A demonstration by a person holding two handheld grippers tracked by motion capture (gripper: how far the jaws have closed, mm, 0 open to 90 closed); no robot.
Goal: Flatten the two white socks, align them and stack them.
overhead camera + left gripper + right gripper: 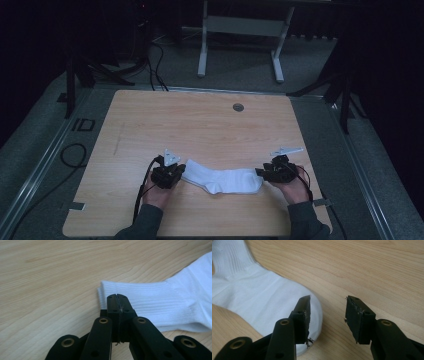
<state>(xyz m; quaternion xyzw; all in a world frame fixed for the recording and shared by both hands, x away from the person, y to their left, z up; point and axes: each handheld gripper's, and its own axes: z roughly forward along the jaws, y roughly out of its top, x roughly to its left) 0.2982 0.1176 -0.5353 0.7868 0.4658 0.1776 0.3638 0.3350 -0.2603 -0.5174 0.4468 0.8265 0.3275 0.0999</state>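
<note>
A white ribbed cotton sock (pixel 222 180) lies flat near the wooden table's (pixel 200 125) front edge. The left gripper (pixel 117 298) is clamped on its cuff; the right gripper (pixel 328 317) stands spread over the toe. Pulling now might drag it sideways.

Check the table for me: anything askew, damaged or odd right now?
Nothing stands out. The white sock lies flat on the wooden table. The left gripper is shut at its ribbed cuff; the right gripper is open at its toe. The pads look scuffed.
</note>
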